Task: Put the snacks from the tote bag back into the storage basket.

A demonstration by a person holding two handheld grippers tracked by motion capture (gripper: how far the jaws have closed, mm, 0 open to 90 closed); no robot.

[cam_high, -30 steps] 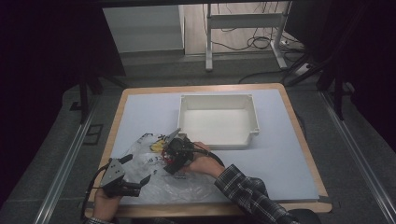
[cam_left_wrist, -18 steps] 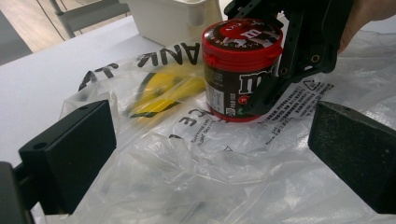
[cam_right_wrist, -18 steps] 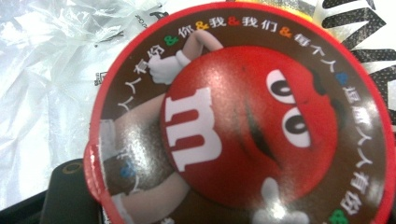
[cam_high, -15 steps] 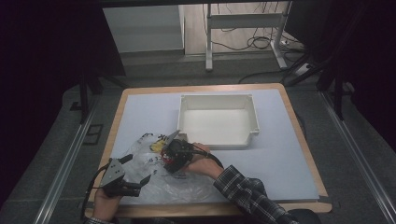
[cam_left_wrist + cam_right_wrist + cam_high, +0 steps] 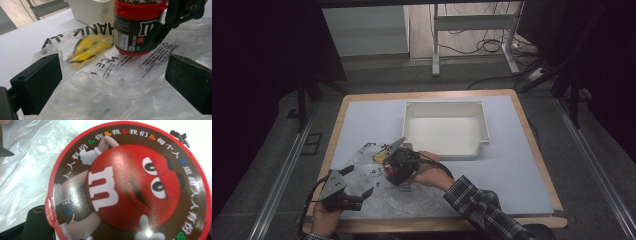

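Observation:
A dark candy jar (image 5: 135, 27) with a red lid (image 5: 130, 185) showing a red cartoon face stands on a crumpled clear plastic bag (image 5: 382, 187) at the table's front left. My right gripper (image 5: 398, 164) is shut on the jar, with one black finger (image 5: 160, 32) against its side. A yellow item (image 5: 87, 47) lies inside the bag, left of the jar. My left gripper (image 5: 354, 192) (image 5: 112, 77) is open low over the bag, a short way in front of the jar, with only plastic between its pads.
A white rectangular tray (image 5: 482, 132) stands behind the bag at mid table, with nothing in it. Pale blue tabletop (image 5: 512, 170) lies to the right. The wooden table edge (image 5: 437, 225) runs close to the front.
The right gripper and the jar have shifted slightly toward the front of the table. The left gripper has stayed where it was.

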